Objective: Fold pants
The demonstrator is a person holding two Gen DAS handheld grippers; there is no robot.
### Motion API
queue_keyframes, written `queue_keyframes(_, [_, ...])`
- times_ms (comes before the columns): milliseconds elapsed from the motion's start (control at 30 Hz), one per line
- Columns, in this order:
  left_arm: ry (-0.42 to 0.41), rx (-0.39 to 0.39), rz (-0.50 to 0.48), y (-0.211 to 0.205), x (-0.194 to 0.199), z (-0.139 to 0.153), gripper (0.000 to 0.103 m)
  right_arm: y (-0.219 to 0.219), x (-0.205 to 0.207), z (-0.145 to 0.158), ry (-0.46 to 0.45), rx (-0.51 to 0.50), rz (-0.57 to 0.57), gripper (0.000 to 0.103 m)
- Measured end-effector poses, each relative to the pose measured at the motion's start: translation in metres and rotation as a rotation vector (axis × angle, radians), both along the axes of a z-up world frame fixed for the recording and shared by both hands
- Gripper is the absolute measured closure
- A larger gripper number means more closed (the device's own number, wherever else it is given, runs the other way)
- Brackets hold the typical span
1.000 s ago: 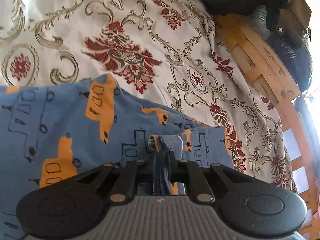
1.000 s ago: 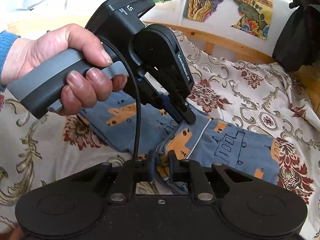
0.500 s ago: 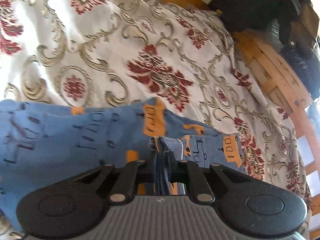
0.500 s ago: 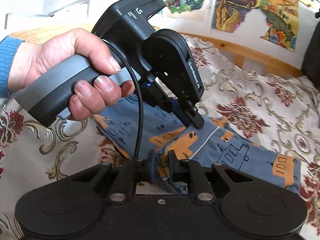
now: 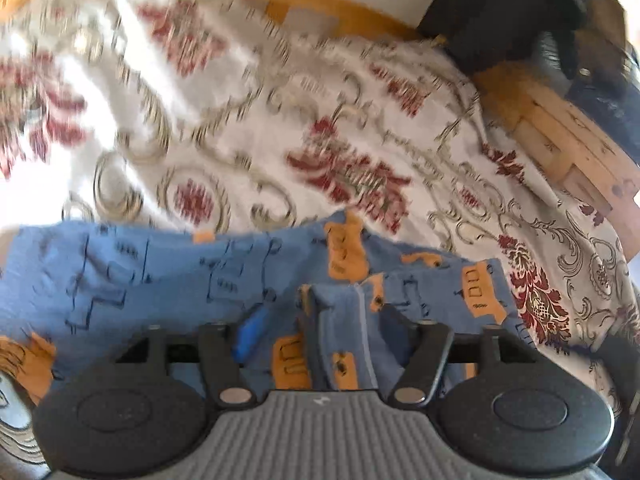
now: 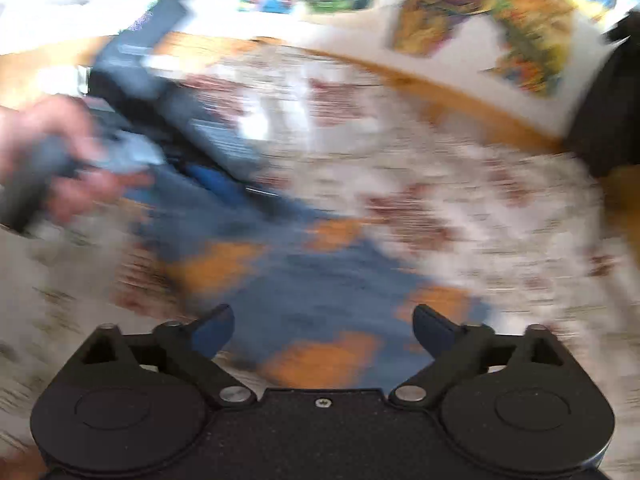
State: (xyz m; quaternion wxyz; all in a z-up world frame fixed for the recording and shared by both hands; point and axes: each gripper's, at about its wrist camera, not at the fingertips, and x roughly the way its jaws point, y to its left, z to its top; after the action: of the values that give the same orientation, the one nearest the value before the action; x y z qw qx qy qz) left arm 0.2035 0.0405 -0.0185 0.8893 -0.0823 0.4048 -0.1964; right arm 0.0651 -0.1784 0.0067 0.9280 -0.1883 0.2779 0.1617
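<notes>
Pants [image 5: 224, 276] of thin blue cloth printed with orange vehicles lie flat on the bed, a bunched hem fold standing up between the left gripper's [image 5: 320, 320] spread fingers, which no longer pinch it. The right gripper [image 6: 322, 322] is wide apart too, with nothing between its fingers and the blue cloth spread below; that view is badly smeared, so the cloth's outline there is unclear. In it the left gripper shows as a dark blur held in a hand [image 6: 48, 160] at the left.

Such fabric looks light, limp and quick to slump or wrinkle; it would likely carry best when pinched at a seamed hem or the waistband, both corners at once, rather than mid-panel.

Around the pants the patterned bedspread [image 5: 248, 128] offers open room on the far side. A wooden bed frame [image 5: 560, 136] borders the right edge, with dark bags [image 5: 520, 12] piled at its corner, so that side is tighter.
</notes>
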Motion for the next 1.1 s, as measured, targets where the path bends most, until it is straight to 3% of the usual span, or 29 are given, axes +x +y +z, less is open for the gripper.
queue_keyframes(67, [-0.066, 0.033, 0.001, -0.015, -0.009, 0.004, 0.021, -0.021, 0.013, -0.003, -0.046, -0.079, -0.085, 0.001])
queue_keyframes(167, [-0.129, 0.173, 0.017, -0.045, -0.015, -0.005, 0.020, -0.044, 0.043, -0.012, -0.102, -0.119, -0.161, 0.001])
queue_keyframes(233, [-0.145, 0.299, 0.035, -0.063, -0.015, -0.016, 0.021, -0.049, 0.062, -0.022, -0.117, -0.113, -0.162, 0.001])
queue_keyframes(300, [-0.144, 0.367, 0.044, -0.067, -0.013, -0.028, 0.021, -0.048, 0.079, -0.037, -0.086, -0.129, -0.144, 0.001])
queue_keyframes(367, [-0.123, 0.350, 0.044, -0.060, -0.011, -0.037, 0.017, -0.052, 0.088, -0.052, -0.068, -0.154, -0.188, 0.001])
queue_keyframes(433, [-0.101, 0.311, 0.067, -0.047, -0.010, -0.038, 0.012, -0.066, 0.091, -0.059, -0.034, -0.111, -0.243, 0.001])
queue_keyframes(500, [-0.075, 0.277, 0.078, -0.037, -0.009, -0.035, 0.012, -0.080, 0.092, -0.054, -0.007, -0.047, -0.265, 0.001])
queue_keyframes(633, [-0.061, 0.238, 0.112, -0.029, -0.020, -0.024, 0.012, -0.095, 0.088, -0.032, -0.048, -0.008, -0.279, 0.001])
queue_keyframes(733, [-0.062, 0.256, 0.104, -0.031, -0.032, -0.021, 0.011, -0.106, 0.076, -0.017, 0.048, 0.131, -0.227, 0.001])
queue_keyframes(800, [-0.065, 0.292, 0.102, -0.033, -0.040, -0.024, 0.010, -0.103, 0.068, -0.016, 0.125, 0.168, -0.175, 0.001])
queue_keyframes(867, [-0.058, 0.291, 0.117, -0.030, -0.046, -0.027, 0.008, -0.093, 0.059, -0.020, 0.181, 0.128, -0.119, 0.001])
queue_keyframes(1000, [-0.012, 0.232, 0.161, -0.019, -0.050, -0.030, 0.006, -0.068, 0.023, -0.021, 0.159, 0.009, -0.057, 0.001])
queue_keyframes(1100, [-0.023, 0.277, 0.147, -0.021, -0.051, -0.031, 0.005, -0.054, 0.010, -0.025, 0.140, -0.053, -0.031, 0.001])
